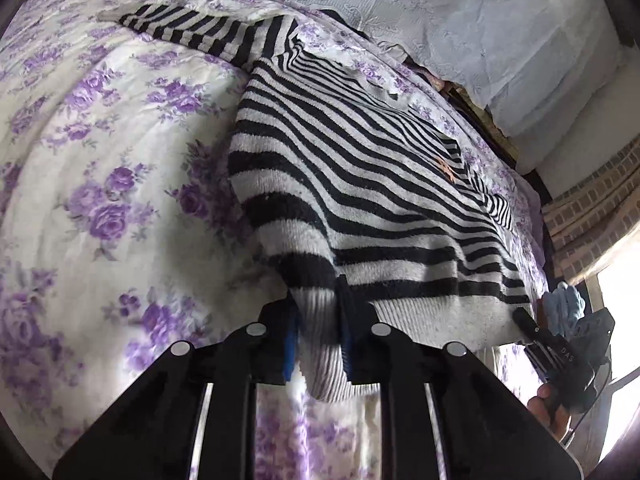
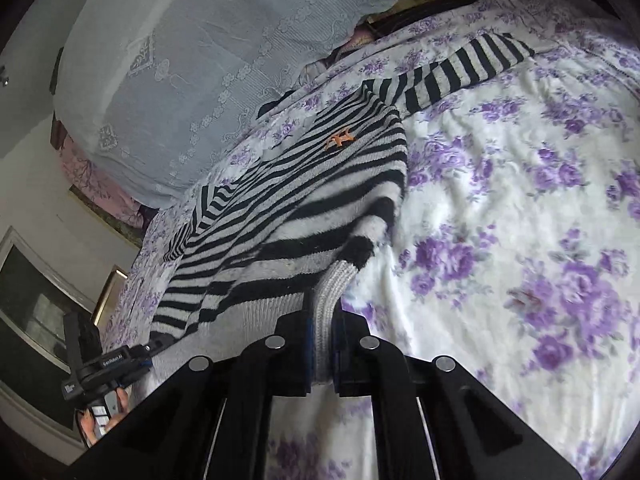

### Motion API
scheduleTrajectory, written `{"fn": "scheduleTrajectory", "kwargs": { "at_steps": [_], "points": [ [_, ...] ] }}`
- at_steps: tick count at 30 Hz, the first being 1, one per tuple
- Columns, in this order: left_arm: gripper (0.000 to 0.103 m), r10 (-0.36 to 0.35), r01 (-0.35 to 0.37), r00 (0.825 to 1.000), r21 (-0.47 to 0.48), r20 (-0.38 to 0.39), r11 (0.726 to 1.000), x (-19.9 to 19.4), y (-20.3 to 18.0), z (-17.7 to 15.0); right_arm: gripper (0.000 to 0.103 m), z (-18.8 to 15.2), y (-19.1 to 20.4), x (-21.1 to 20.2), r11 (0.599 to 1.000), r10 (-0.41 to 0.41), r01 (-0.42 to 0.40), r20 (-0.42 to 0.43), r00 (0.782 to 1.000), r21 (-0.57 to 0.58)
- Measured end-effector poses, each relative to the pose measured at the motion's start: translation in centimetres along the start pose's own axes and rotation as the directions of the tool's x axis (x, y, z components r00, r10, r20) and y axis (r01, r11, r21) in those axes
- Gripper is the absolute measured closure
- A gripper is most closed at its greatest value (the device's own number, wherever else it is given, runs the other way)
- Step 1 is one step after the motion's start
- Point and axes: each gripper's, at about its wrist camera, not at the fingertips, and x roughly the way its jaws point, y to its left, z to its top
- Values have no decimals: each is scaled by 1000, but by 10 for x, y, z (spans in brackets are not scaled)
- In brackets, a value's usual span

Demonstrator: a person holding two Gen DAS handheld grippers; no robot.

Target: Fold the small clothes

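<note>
While the striped sweater [image 1: 360,184] is lying spread across the flowered bedspread [image 1: 100,160], its grey ribbed hem [image 1: 320,344] is hanging at the near edge of the bed, pinched at both bottom corners. The left gripper [image 1: 318,316] is clamping a bunched fold of the hem between its blue pads, and the right gripper [image 2: 322,328] is squeezing the opposite hem corner, jaws nearly shut on the knit. One sleeve [image 2: 460,68] is trailing toward the far corner of the bed, near the pale lace cover [image 2: 200,60]. The risk, as I judge it, is that the thick knit is slipping from one narrow pinch as the hem is being carried up, or that the loose sleeve is dragging and skewing the fold. Both grippers are pointing down and forward over the bed's near edge, a hand [image 2: 104,420] gripping the left one's handle.
</note>
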Motion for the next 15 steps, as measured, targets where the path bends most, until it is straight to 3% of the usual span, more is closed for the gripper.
{"fn": "scheduleTrajectory", "kwargs": {
  "at_steps": [5, 7, 8, 9, 10, 12, 14, 15],
  "points": [
    [86, 62, -59, 997, 61, -44, 996, -6, 13, -27, 96, -40, -25, -4, 998, -53, 54, -127, 990, 7],
    [76, 45, -44, 998, 25, -44, 999, -3, 24, -29, 94, -47, -24, -4, 998, -61, 58, -102, 993, -28],
    [65, 39, -40, 999, -12, -37, 999, -5, 29, -28, 92, -45, -20, -5, 997, -69, 66, -101, 992, -30],
    [57, 20, -21, 999, -41, -29, 999, -6, 31, -24, 83, -41, -16, -6, 997, -72, 69, -96, 993, -28],
    [50, 9, -10, 1000, -53, -18, 999, -8, 30, -20, 67, -36, -11, -6, 997, -76, 73, -85, 994, -38],
    [17, 44, -42, 999, -53, 27, 998, -8, 25, -7, 62, -25, -2, -4, 994, -94, 90, -53, 994, -68],
    [15, 92, -90, 995, -54, 32, 994, 6, 22, 5, 62, -14, 0, 7, 994, -95, 92, -64, 993, -58],
    [19, 93, -92, 996, -51, 8, 994, 16, 21, 9, 70, -10, -2, 16, 996, -83, 80, -90, 993, -35]
  ]
}}
